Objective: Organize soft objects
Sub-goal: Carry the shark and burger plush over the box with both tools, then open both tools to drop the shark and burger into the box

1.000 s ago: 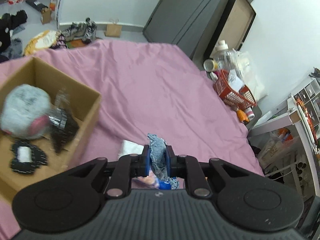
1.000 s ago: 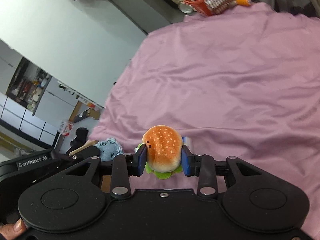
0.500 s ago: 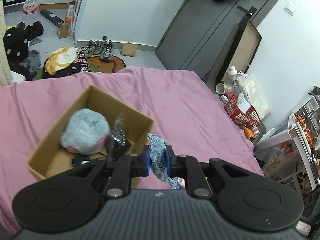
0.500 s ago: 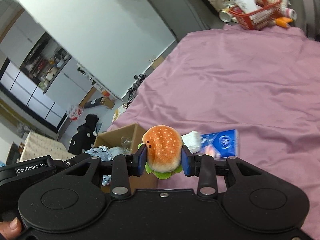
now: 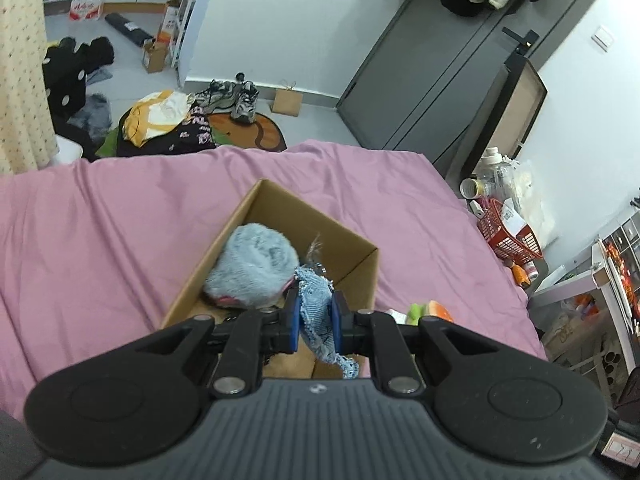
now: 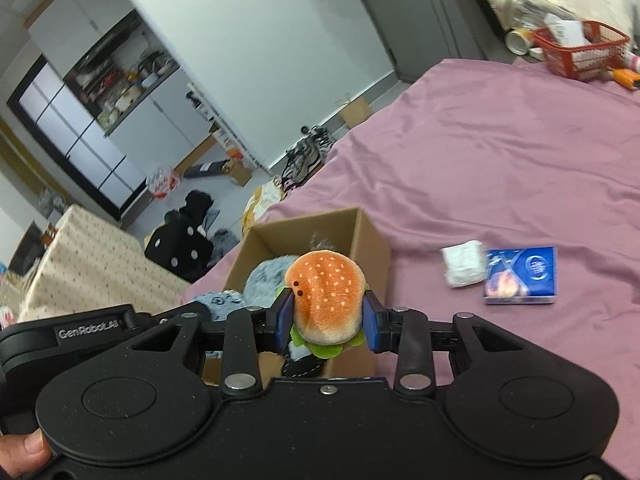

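An open cardboard box [image 5: 280, 208] [image 6: 372, 240] sits on the pink bedsheet [image 5: 120, 220]. A fluffy grey-blue plush [image 5: 252, 268] [image 6: 264, 280] lies inside it. My left gripper [image 5: 315, 316] is shut on a frayed blue denim piece [image 5: 316, 308], held above the box's near side. My right gripper [image 6: 326, 316] is shut on a plush hamburger [image 6: 326, 292], hanging over the box's near right corner. The hamburger [image 5: 438, 312] peeks out beside the left gripper's right finger in the left wrist view. The left gripper body [image 6: 88, 332] shows at the left of the right wrist view.
A white tissue pack [image 6: 464, 266] and a blue box [image 6: 524, 276] lie on the sheet right of the cardboard box. A red basket [image 5: 508, 236] [image 6: 580, 52] with bottles stands past the bed's far right edge. Clothes and shoes [image 5: 232, 96] litter the floor beyond.
Both grippers have moved toward the cardboard box, which now lies centred under them. Each keeps its hold; the hamburger now hangs over the box's edge.
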A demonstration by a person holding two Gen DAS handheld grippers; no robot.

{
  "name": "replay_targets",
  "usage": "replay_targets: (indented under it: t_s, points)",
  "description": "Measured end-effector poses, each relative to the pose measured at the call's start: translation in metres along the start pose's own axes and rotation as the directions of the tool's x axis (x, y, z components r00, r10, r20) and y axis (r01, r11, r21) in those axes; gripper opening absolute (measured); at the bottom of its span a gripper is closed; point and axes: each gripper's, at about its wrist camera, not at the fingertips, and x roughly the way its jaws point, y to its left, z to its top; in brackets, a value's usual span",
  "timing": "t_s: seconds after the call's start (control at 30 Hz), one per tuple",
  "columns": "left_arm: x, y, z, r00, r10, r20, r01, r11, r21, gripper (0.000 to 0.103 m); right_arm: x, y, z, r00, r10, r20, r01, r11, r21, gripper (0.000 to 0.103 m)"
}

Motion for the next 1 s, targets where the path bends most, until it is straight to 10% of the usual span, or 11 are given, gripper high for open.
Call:
replay_targets:
  t_s: [0.73,1.0]
  points:
    - [0.010,0.041,0.012,0.997,0.048,-0.063,-0.047,0.999,0.019,0.027,0.041,0.048,-0.013,0.995,-0.077,-0.059,0.071,0.993,-0.099,0.035]
    - [-0.005,0.040,0.018,0.996,0.087,-0.032,-0.085,0.995,0.044,0.054,0.041,0.049,-0.012,0.995,-0.084,-0.051,0.078,0.991,-0.112,0.054]
